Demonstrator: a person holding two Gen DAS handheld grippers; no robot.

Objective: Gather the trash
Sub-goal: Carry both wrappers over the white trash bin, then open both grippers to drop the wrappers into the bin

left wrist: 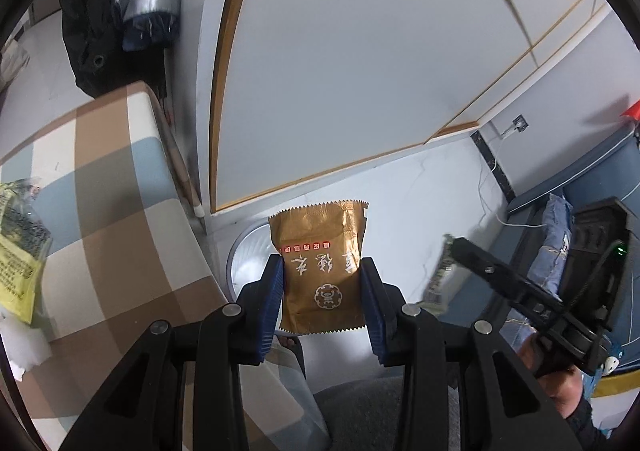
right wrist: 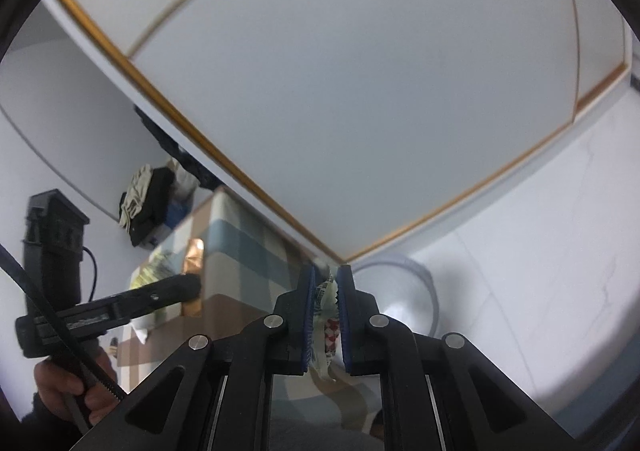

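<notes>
Both pieces picked, neither binned yet: left claw pinches gold wrapper frame-centre, right claw pinches crumpled wrapper lower centre, grey bin just beyond; yellow packet left on checked bed.

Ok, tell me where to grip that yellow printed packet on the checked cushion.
Take the yellow printed packet by its free crinkled upper edge, coming from above. It lies flat on the checked cushion, so only a raised edge gives the pads something thin to pinch.
</notes>
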